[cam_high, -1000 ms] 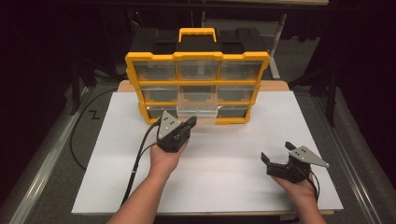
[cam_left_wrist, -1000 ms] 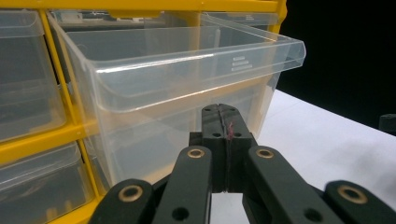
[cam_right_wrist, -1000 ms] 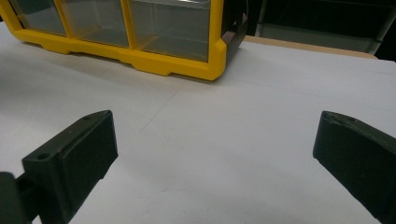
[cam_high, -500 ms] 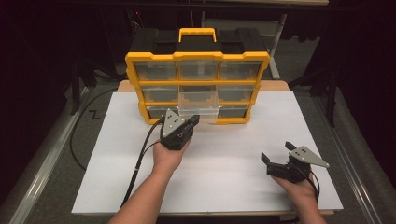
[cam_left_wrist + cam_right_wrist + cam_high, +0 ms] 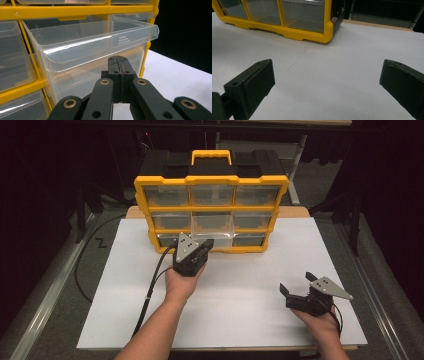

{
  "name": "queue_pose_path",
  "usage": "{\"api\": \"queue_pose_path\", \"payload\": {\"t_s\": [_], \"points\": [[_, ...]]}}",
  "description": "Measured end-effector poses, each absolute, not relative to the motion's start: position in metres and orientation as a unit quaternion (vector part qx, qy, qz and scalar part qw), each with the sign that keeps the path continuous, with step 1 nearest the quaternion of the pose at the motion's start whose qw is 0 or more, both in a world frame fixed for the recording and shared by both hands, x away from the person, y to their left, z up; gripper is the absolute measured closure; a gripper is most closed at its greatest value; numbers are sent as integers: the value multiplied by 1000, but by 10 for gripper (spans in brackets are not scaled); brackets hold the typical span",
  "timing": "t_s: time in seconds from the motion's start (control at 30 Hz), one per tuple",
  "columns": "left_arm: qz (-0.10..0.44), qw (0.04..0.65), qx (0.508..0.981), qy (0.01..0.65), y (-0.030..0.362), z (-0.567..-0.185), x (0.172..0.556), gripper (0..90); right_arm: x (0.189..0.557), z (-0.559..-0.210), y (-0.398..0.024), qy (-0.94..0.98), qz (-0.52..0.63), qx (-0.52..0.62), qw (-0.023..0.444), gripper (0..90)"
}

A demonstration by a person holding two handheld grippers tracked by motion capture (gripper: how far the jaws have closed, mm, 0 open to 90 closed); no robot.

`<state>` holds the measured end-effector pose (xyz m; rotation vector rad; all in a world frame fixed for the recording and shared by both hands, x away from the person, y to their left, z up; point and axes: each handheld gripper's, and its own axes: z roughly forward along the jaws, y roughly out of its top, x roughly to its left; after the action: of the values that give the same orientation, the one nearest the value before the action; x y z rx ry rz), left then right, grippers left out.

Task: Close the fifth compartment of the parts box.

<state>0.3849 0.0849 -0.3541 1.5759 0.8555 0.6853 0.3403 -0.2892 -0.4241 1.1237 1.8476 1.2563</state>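
Observation:
A yellow and black drawer organizer [image 5: 212, 184] stands at the back of the white tabletop [image 5: 240, 270]. It has three rows of clear drawers. The middle drawer [image 5: 212, 224] of the middle row is pulled out. My left gripper [image 5: 207, 243] is shut with nothing between its jaws, and its tip sits just below and in front of that drawer. In the left gripper view the closed tips [image 5: 121, 60] rise close under the clear drawer's lip [image 5: 100, 42]. My right gripper [image 5: 296, 282] rests open near the front right. Only bare table lies between its jaws [image 5: 327, 72], with the organizer's corner [image 5: 312, 36] farther off.
A black cable [image 5: 150, 290] trails from the left gripper down the table's left side. A wooden board edge [image 5: 295, 212] shows behind the organizer. A metal rail [image 5: 45, 305] runs along the floor at the left. The room around the table is dark.
The left gripper has edged slightly forward toward the pulled-out drawer. The right gripper has stayed where it was.

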Motion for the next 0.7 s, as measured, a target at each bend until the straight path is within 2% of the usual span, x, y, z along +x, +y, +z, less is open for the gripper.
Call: {"api": "queue_pose_path", "payload": {"t_s": [0.7], "points": [[298,556,676,382,84,-357,406,897,339,-425,-289,704,478,423,312,11]]}}
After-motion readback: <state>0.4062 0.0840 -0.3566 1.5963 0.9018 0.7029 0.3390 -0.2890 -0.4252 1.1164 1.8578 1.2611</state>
